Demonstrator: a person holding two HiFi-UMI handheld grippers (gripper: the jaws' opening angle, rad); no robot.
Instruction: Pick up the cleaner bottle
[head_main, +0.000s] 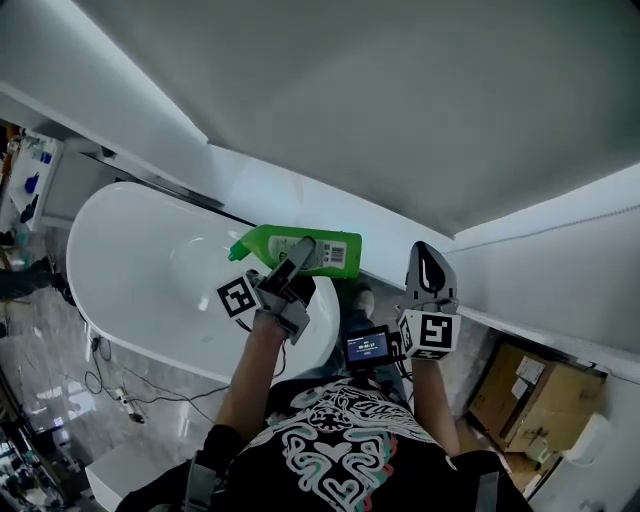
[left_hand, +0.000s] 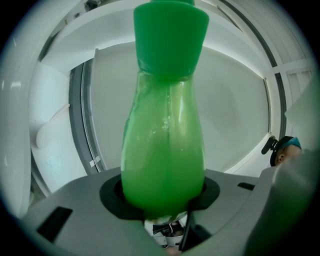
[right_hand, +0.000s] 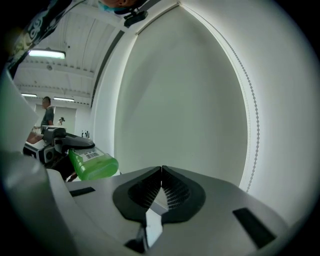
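A green cleaner bottle with a white label lies crosswise in the air over the near rim of a white bathtub. My left gripper is shut on the cleaner bottle, which fills the left gripper view, green cap away from the camera. The cleaner bottle also shows at the left of the right gripper view. My right gripper is held up to the right of the bottle, apart from it. Its jaws meet tip to tip and hold nothing.
A pale wall stands close ahead of both grippers. A small screen device hangs at the person's chest. Cardboard boxes sit on the floor at the right, cables at the left.
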